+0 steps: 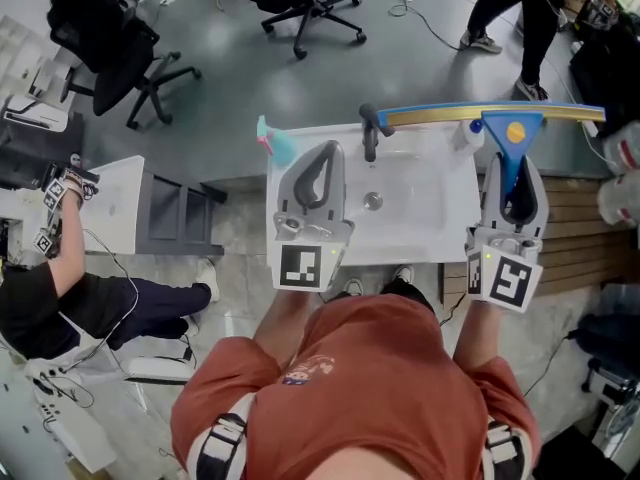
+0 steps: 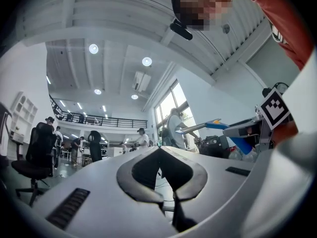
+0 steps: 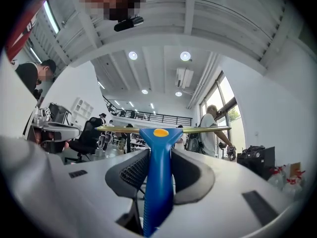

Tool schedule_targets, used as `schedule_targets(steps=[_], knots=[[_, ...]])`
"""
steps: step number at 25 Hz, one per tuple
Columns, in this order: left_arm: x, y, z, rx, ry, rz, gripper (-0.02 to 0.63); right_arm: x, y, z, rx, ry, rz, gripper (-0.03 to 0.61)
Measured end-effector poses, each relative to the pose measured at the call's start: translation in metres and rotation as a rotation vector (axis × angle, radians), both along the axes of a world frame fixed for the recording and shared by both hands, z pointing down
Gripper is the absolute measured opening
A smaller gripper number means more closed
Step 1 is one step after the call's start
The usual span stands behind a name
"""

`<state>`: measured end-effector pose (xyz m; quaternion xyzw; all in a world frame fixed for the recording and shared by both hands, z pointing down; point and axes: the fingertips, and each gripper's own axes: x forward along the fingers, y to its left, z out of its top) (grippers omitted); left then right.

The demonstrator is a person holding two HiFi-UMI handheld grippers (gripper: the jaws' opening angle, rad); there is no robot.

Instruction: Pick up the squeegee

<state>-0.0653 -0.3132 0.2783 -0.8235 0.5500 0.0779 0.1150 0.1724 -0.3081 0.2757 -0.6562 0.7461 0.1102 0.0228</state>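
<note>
R gripper point(image 1: 514, 180) point(image 3: 159, 155): clamped on the squeegee handle, both pads pressing its sides; held out in front of the person, over the sink's R side.
Squeegee point(image 1: 513, 133) point(image 3: 159, 172) point(image 2: 218, 125): off the surface, in the R gripper. Blue handle runs between the jaws; yellow dot on the blue head just past the jaw tips. Long brass-coloured blade bar lies crosswise beyond the tips, sticking out both sides, w/ its L end above the faucet in head view.
L gripper point(image 1: 328, 153) point(image 2: 159, 150): jaws pressed together at the tips, nothing between them; held over the sink's L half, level w/ the R one, well apart from the squeegee.
Sink point(image 1: 440, 218): white, rectangular, right below both grippers; round drain point(image 1: 372, 201) mid-basin.
Faucet point(image 1: 370, 133): dark, at the sink's back edge, between the two grippers.
Teal-and-pink item point(image 1: 275, 143): on the sink's back-L corner; can't tell what it is.
Surroundings: grey floor, black office chairs point(image 1: 110, 58) far L; a seated person point(image 1: 60, 288) at a desk on the L edge.
</note>
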Motion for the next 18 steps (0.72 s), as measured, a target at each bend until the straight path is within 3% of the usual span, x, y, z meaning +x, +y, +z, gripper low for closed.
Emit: schedule_targets(steps=[12,18], knots=[[0.014,0.002,0.004,-0.008,-0.004,0.017,0.018,0.013,0.004,0.016,-0.036,0.006,0.019,0.141],[0.015,0.003,0.005,-0.004,-0.007,0.015,0.018,0.014,0.002,0.014,-0.007,-0.005,0.035,0.141]])
